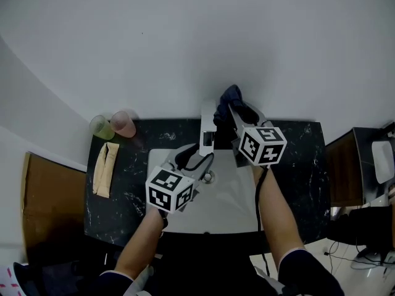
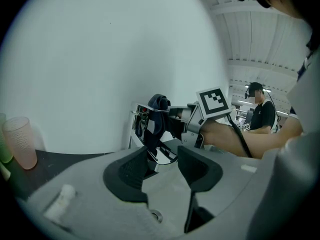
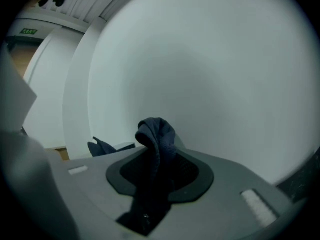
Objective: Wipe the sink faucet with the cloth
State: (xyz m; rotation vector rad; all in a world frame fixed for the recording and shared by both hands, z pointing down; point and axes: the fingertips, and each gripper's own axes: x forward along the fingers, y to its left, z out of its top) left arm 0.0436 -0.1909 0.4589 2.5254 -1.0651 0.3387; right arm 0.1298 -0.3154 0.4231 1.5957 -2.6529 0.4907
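The chrome faucet stands at the back of the white sink. A dark blue cloth is bunched just right of the faucet's top, with my right gripper shut on it. In the right gripper view the cloth sticks up between the closed jaws. My left gripper hovers open over the basin in front of the faucet. In the left gripper view the faucet and the hanging cloth show beyond its open jaws, apart from them.
A black marbled counter surrounds the sink. At its back left stand a green cup and a pink cup, with a beige folded cloth in front. A white wall rises behind. A person stands far off.
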